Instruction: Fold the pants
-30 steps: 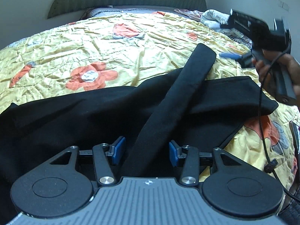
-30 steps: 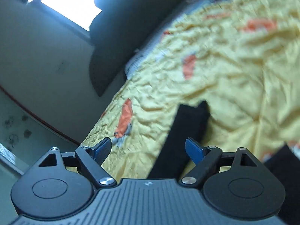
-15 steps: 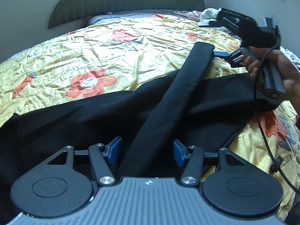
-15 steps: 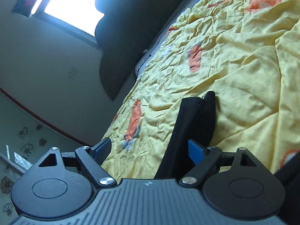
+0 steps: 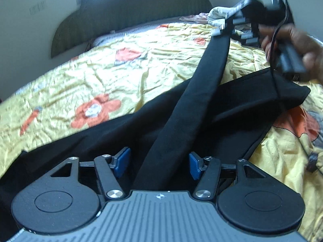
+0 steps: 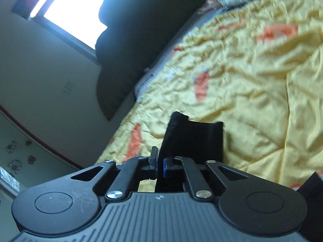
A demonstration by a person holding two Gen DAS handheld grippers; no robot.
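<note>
Black pants [image 5: 113, 141] lie spread across a bed [image 5: 141, 74] covered in a crumpled yellow sheet with orange flowers. One folded strip of the pants, a leg [image 5: 193, 100], runs taut from the left gripper [image 5: 159, 162] up and away to the right gripper [image 5: 228, 28], crossing over the rest of the cloth. The left gripper's jaws have just been opening a little and stand fairly wide; the leg passes between the blue pads [image 5: 122, 161] with a gap on each side, so they do not press on it. In the right wrist view the right gripper [image 6: 159, 164] has just snapped closed, its pads nearly meeting on the edge of the leg's end [image 6: 193, 139], which stands up ahead of the fingers over the yellow sheet. From the left wrist view, a hand [image 5: 298, 46] at the upper right holds that right gripper by its handle, blurred, with a thin cable [image 5: 275, 76] hanging from it down over the pants. A dark headboard [image 5: 129, 16] stands against the pale wall behind the bed, and a bundle of light cloth [image 5: 220, 16] sits near the bed's far corner. A bright window [image 6: 74, 12] shows in the right wrist view.
</note>
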